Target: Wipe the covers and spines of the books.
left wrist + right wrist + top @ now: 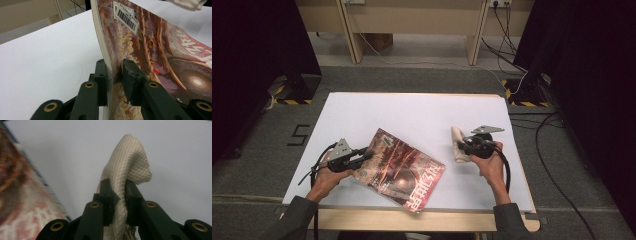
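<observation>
We are looking down at a rectangular table with a plain white top [412, 112] and a light wooden front edge, standing on grey carpet. A glossy paperback magazine with a reddish-brown illustrated cover [404, 170] is lying at an angle near the front edge, its left side raised off the top. To its right, a cream-coloured quilted cloth [458, 144] is resting partly on the white surface.

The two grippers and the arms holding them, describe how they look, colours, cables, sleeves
Both the left gripper and the right gripper are black, each topped by a grey three-cornered plate and trailing a black cable. Up close, the jaws are black linkage bars with brass-coloured pivot rings and blocky pads. The person's sleeves are dark grey.
</observation>
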`<state>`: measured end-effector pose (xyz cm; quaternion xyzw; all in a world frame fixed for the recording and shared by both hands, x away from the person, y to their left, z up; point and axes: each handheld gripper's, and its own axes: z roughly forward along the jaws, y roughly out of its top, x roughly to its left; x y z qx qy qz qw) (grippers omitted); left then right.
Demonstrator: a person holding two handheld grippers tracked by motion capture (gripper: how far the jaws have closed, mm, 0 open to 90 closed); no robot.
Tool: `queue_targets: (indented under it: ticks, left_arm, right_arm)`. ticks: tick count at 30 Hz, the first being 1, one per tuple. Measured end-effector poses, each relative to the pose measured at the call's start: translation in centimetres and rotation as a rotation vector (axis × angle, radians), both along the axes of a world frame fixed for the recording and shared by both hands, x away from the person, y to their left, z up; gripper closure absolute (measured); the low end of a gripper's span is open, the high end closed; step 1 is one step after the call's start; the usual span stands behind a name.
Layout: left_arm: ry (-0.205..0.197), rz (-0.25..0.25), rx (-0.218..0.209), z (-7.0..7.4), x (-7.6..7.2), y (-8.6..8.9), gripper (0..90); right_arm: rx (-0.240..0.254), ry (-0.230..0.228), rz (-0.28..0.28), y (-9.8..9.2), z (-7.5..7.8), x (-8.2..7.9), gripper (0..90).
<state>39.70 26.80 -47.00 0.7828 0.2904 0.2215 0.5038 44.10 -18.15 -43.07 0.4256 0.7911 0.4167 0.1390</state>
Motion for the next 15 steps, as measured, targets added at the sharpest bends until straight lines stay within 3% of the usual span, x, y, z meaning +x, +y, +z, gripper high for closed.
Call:
queue_targets:
  ticks: [3,6,10,15]
  left_arm:
    - [0.001,0.001,0.000,0.0,-0.1,0.0,74.3]
    - [-0.003,-0.001,0.004,0.1,-0.1,0.0,74.3]
    - [-0.006,-0.002,0.007,0.1,-0.1,0.0,74.3]
    - [-0.012,-0.002,0.013,0.1,-0.1,-0.1,74.3]
  right_arm:
    - [0.032,-0.015,0.076,2.3,0.9,-0.4,79.0]
    - [0.054,0.004,0.141,4.5,0.9,-0.5,78.9]
    - [0.018,0.034,0.183,6.8,-0.1,-0.4,78.9]
    - [-0.005,0.049,0.210,8.3,-1.1,0.0,78.8]
